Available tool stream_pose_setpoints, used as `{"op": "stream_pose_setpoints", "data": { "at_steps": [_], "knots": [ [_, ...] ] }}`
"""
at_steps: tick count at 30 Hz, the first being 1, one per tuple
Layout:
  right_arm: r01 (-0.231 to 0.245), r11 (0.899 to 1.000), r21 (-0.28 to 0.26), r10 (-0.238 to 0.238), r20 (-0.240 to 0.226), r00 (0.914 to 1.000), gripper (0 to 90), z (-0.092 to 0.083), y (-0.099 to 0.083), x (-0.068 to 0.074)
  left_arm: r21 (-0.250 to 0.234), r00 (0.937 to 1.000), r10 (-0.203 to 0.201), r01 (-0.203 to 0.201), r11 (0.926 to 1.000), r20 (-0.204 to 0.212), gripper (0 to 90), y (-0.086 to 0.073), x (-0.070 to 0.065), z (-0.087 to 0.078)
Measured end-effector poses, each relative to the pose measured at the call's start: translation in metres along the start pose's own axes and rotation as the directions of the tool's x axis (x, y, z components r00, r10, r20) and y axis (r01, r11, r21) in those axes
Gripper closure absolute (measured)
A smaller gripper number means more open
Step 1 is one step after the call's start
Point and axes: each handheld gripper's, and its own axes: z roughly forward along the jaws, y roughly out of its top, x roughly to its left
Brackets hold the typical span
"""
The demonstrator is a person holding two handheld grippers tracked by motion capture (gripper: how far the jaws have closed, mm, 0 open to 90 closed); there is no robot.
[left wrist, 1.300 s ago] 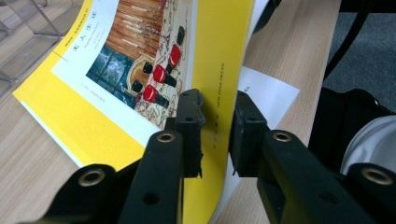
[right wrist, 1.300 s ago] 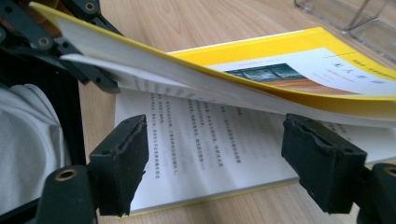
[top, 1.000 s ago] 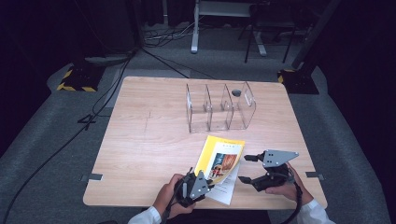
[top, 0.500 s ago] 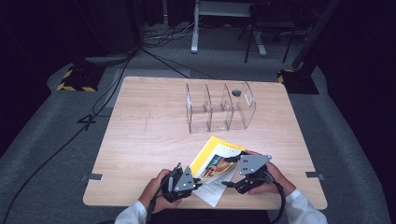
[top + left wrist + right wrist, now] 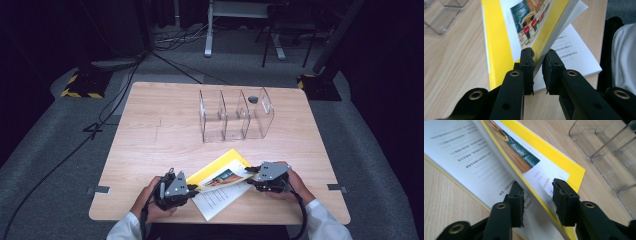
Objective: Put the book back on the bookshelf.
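Near edge of the desk [image 5: 150, 150]: two hands hold one hand-held gripper each. The left hand-held gripper [image 5: 189, 189] has its jaws drawn narrow on the lower corner of the raised front part of a yellow book [image 5: 220, 172]; in the left gripper view the cover and a few pages run between the two pads. The right hand-held gripper [image 5: 251, 176], whose jaws have just been closing, meets the book's opposite edge. In the right gripper view the lifted cover and pages pass between its jaws; one pad lies under them, the other stands just above the cover, and contact cannot be told. The book lies open between the two tools, its white printed pages [image 5: 220, 199] flat on the wood. Farther back stands a clear plastic divider rack [image 5: 235, 116].
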Motion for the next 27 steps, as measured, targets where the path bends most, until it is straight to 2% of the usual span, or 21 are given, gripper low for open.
{"op": "stream_pose_setpoints", "data": {
  "at_steps": [3, 6, 7, 9, 12, 13, 14, 16, 20, 21, 24, 25, 27],
  "knots": [
    [0.050, 0.998, -0.030, -0.049, 0.009, 0.9987, 72.7, -0.002, 0.002, 0.003, -0.008, 0.9991, -0.030, 0.030, 0.9995, -0.030, 76.5, -0.003, 0.013, -0.006],
    [0.096, 0.995, -0.040, -0.095, 0.023, 0.9952, 78.0, 0.000, 0.008, 0.011, -0.017, 0.9957, -0.082, 0.081, 0.9965, -0.043, 72.4, -0.007, 0.034, -0.009],
    [0.096, 0.995, -0.040, -0.095, 0.023, 0.9952, 78.0, 0.000, 0.008, 0.011, -0.017, 0.9957, -0.082, 0.081, 0.9965, -0.043, 70.2, -0.007, 0.034, -0.009],
    [0.127, 0.991, -0.041, -0.126, 0.021, 0.9918, 81.5, 0.004, 0.014, 0.017, -0.009, 0.9918, -0.115, 0.115, 0.9934, -0.056, 69.8, -0.010, 0.047, -0.009],
    [0.148, 0.989, -0.031, -0.147, 0.012, 0.9890, 83.4, 0.010, 0.019, 0.021, 0.010, 0.9882, -0.133, 0.134, 0.9909, -0.077, 60.4, -0.016, 0.052, -0.008],
    [0.144, 0.989, -0.026, -0.143, 0.007, 0.9896, 83.4, 0.011, 0.020, 0.022, 0.005, 0.9882, -0.131, 0.132, 0.9912, -0.079, 59.1, -0.017, 0.050, -0.008],
    [0.146, 0.989, -0.025, -0.146, 0.003, 0.9893, 83.3, 0.012, 0.020, 0.022, 0.001, 0.9883, -0.131, 0.131, 0.9914, -0.078, 52.9, -0.018, 0.048, -0.009],
    [0.144, 0.989, -0.018, -0.144, -0.002, 0.9895, 83.1, 0.012, 0.020, 0.022, -0.008, 0.9856, -0.135, 0.135, 0.9909, -0.102, 44.0, -0.017, 0.041, -0.013],
    [0.142, 0.990, -0.016, -0.142, 0.004, 0.9898, 83.0, 0.012, 0.021, 0.022, -0.039, 0.9820, -0.121, 0.116, 0.9924, -0.145, 28.3, -0.007, 0.019, -0.022],
    [0.142, 0.990, -0.014, -0.142, 0.006, 0.9899, 82.9, 0.011, 0.022, 0.022, -0.048, 0.9800, -0.116, 0.110, 0.9928, -0.162, 26.3, -0.003, 0.012, -0.023],
    [0.144, 0.990, 0.000, -0.144, 0.010, 0.9895, 82.6, 0.011, 0.025, 0.023, -0.051, 0.9777, -0.063, 0.054, 0.9972, -0.200, 20.9, 0.014, -0.008, -0.019],
    [0.146, 0.989, 0.003, -0.146, 0.009, 0.9893, 82.5, 0.011, 0.026, 0.022, -0.051, 0.9750, -0.050, 0.040, 0.9979, -0.216, 20.9, 0.023, -0.015, -0.015],
    [0.148, 0.989, 0.008, -0.148, 0.007, 0.9890, 82.4, 0.011, 0.027, 0.022, -0.058, 0.9776, -0.035, 0.023, 0.9980, -0.208, 19.9, 0.034, -0.023, -0.008]
  ]
}}
